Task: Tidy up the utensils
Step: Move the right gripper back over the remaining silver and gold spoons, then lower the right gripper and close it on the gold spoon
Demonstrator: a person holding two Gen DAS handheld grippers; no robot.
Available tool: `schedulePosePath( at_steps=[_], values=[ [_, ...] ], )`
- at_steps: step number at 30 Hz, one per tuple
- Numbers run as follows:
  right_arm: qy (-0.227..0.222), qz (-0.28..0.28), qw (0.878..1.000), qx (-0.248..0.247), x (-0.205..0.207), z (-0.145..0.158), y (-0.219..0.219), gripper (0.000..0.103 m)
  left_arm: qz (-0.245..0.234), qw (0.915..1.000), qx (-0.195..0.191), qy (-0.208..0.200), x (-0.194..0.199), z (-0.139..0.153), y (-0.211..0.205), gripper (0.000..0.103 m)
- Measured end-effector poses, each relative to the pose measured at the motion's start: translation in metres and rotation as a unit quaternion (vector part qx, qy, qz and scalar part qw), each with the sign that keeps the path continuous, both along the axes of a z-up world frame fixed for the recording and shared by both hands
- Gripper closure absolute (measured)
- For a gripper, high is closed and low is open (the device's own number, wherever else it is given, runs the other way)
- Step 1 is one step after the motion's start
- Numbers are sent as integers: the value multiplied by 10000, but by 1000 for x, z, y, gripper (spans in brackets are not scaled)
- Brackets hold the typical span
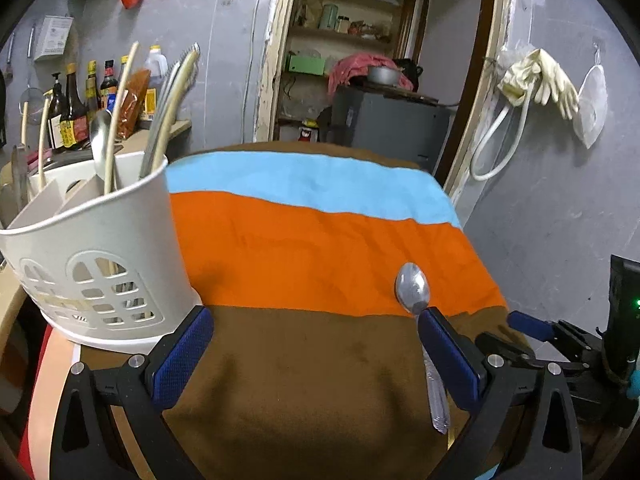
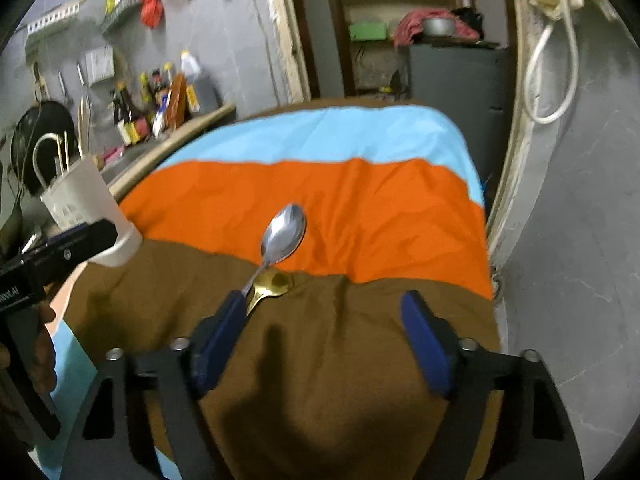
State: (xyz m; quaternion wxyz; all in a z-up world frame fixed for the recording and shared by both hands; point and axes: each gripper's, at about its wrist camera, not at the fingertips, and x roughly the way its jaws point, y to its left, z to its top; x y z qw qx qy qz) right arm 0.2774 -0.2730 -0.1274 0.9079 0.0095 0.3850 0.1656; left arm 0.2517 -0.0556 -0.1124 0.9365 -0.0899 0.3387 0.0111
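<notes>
A silver spoon [image 1: 413, 290] lies on the striped cloth, its bowl on the orange band and its handle on the brown band, partly hidden behind my left gripper's right finger [image 1: 452, 354]. In the right wrist view the silver spoon [image 2: 285, 234] lies over a gold spoon [image 2: 272, 283], whose handle runs under my right gripper's left finger [image 2: 222, 338]. A white utensil caddy [image 1: 94, 248] stands at the table's left with spoons and chopsticks in it; it also shows in the right wrist view [image 2: 86, 208]. My left gripper [image 1: 314, 350] is open and empty. My right gripper [image 2: 326, 344] is open and empty.
The cloth [image 1: 320, 240] has blue, orange and brown bands and covers a round table. A counter with sauce bottles [image 1: 76, 108] is behind the caddy. A grey wall [image 1: 560, 208] is close on the right. The right gripper's body [image 1: 576, 344] sits at the table's right edge.
</notes>
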Motion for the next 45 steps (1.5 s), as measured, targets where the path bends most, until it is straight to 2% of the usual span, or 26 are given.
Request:
schedulePosePath(
  at_steps=[4,13,20,26,29,31,35,40,45],
  values=[
    [228,206,9995,-57,9,-11,10,46,139,9997,-170,82,2,-4,7,0],
    [353,490,9976,-331,14,-13,36,47,313,9989,-283,200,8,-12,11,0],
    [346,78,9945,-983,18,-12,48,48,257,9981,-487,276,16,-17,10,0],
    [273,-197,9953,-911,16,-9,16,65,-87,9964,-750,374,26,-27,1,1],
    [327,-171,9975,-597,20,-10,0,69,-329,9946,-864,477,35,-33,-8,6],
    [342,-150,9979,-528,23,-11,-6,73,-493,9925,-967,555,41,-38,-14,14],
    [352,-174,9985,-388,27,-15,-10,76,-750,9882,-1130,717,58,-45,-24,28],
    [483,-268,9984,-142,33,-19,-16,77,-1035,9844,-1135,858,81,-50,-37,44],
    [748,-401,9959,324,27,-20,-28,77,-1312,9793,-1177,990,101,-54,-45,51]
  ],
)
